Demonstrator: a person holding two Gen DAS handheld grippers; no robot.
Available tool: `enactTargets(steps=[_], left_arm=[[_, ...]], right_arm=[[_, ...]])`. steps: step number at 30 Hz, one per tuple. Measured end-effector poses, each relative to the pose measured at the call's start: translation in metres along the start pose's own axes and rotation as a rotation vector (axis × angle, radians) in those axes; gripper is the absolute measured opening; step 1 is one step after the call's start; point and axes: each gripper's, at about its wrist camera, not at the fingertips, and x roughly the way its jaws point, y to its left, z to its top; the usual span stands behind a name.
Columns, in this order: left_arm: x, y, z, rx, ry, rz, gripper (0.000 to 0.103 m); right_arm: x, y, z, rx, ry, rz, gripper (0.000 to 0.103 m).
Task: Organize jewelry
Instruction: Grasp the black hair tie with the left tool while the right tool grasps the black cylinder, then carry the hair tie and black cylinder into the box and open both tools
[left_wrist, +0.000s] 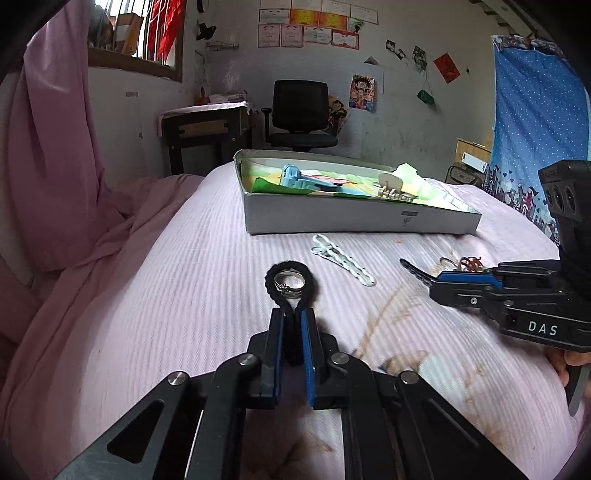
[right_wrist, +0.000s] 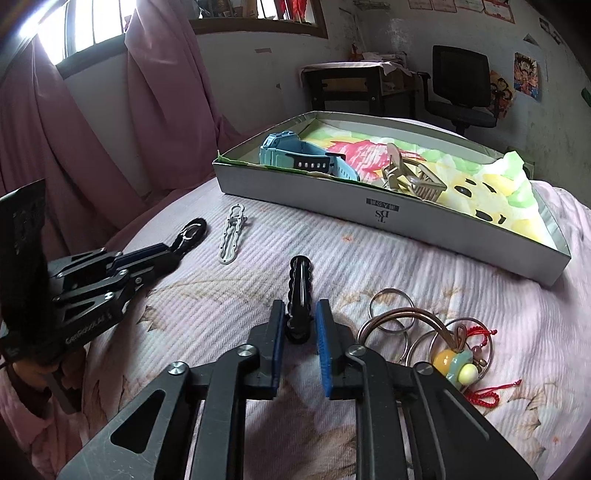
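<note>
Our left tool pinches a black braided hair loop; our right tool, unclenched, straddles a black wavy clip pointing far.

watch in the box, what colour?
Light blue watch; clearest in the right wrist view.

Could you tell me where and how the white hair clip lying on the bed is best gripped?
Grip the white hair clip across its narrow width near mid-length, coming down from above. It lies flat on the bedspread, long and thin, with open space on both long sides.
</note>
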Motion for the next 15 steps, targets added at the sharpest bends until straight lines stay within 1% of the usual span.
enactTargets(steps=[5,7,12,15], left_arm=[[-0.008,0.001,-0.001,-0.039,-0.02,-0.029,0.006],[-0.011,-0.003,-0.001,-0.044,-0.032,-0.041,0.006],[-0.025,-0.016,0.0,-0.019,-0.088,-0.061,0.006],[-0.031,-0.024,0.001,-0.005,-0.111,-0.076,0.006]], right_arm=[[-0.005,0.002,-0.003,-0.005,-0.018,-0.004,0.013],[-0.01,0.002,-0.004,-0.002,-0.037,-0.005,0.013],[-0.022,0.003,-0.005,-0.003,-0.097,-0.008,0.013],[-0.025,0.003,-0.005,-0.004,-0.11,-0.008,0.013]])
